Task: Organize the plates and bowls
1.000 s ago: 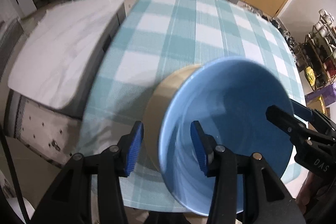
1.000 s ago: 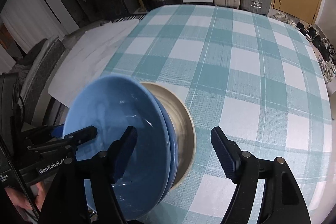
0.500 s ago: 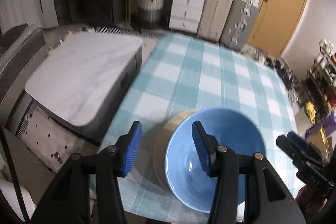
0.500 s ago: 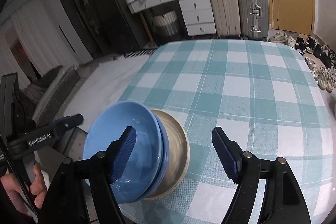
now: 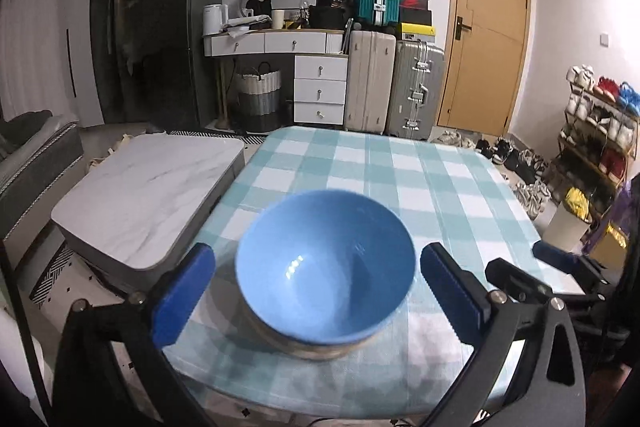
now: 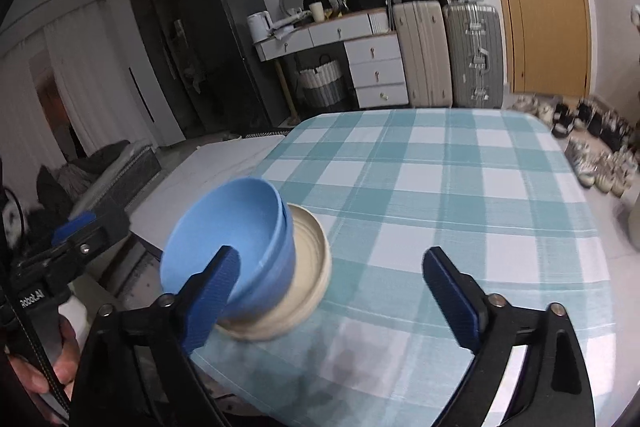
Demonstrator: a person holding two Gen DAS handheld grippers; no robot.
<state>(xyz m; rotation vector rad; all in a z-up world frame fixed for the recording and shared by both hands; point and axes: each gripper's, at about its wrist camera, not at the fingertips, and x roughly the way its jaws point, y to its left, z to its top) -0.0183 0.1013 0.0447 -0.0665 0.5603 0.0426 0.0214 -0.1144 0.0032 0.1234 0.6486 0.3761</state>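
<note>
Two nested blue bowls stand on a beige plate near the front edge of the checked table. My left gripper hangs just short of the stack with its jaws opening wide. The top bowl shows between its fingers, but the pads do not touch it. In the right wrist view the blue bowls and plate lie to the left. My right gripper has its jaws opening over bare cloth, with nothing between them. Each gripper also shows at the edge of the other's view: right gripper, left gripper.
A low white marble table stands left of the checked table. Behind are a dresser, suitcases, a door and shoes on the floor at the right. A hand holds the left gripper.
Both grippers have drawn back and risen from the bowl stack, and both have widened. The left one had the top bowl's rim between its fingers and now stands off it.
</note>
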